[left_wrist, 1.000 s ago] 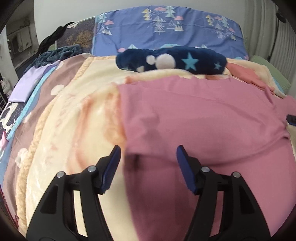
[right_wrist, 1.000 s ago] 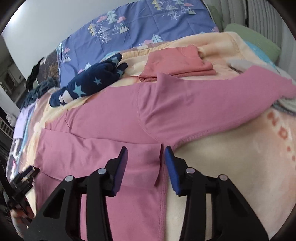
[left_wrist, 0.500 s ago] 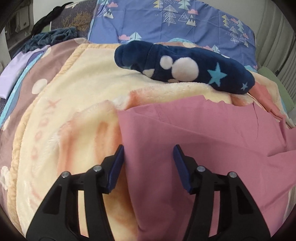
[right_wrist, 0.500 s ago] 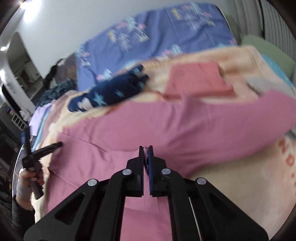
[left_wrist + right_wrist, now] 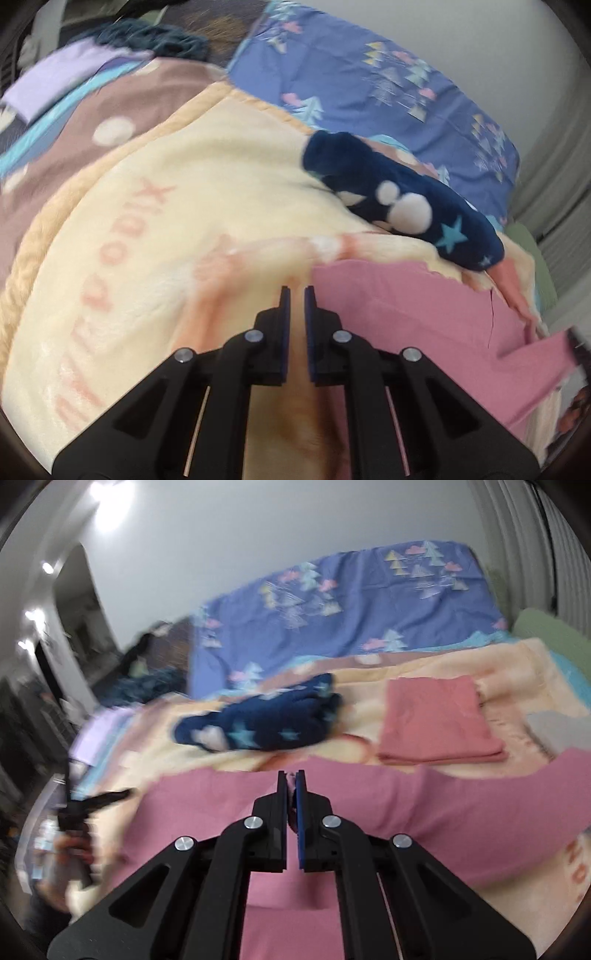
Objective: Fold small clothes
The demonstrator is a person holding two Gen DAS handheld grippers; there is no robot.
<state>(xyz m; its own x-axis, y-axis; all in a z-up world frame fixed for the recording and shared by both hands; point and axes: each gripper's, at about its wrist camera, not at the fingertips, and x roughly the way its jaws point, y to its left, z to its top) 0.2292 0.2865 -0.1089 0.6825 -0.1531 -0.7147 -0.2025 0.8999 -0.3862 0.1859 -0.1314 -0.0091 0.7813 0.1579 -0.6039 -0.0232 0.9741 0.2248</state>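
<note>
Spread over a cream fleece blanket [image 5: 155,229], the pink garment [image 5: 424,812] is pinched by the right gripper [image 5: 291,775] for folding, while the left gripper [image 5: 297,291] is nearly closed, empty.

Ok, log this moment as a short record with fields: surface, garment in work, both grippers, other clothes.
surface: cream fleece blanket on a bed
garment in work: thin pink garment, spread across the blanket
right gripper: shut on a pinch of the pink garment
left gripper: shut, nothing seen between its pads, just left of the garment's edge
other clothes: bunched navy star-print fleece piece; folded salmon cloth; both lie beyond the pink garment
progress: salmon cloth folded, pink garment not yet
</note>
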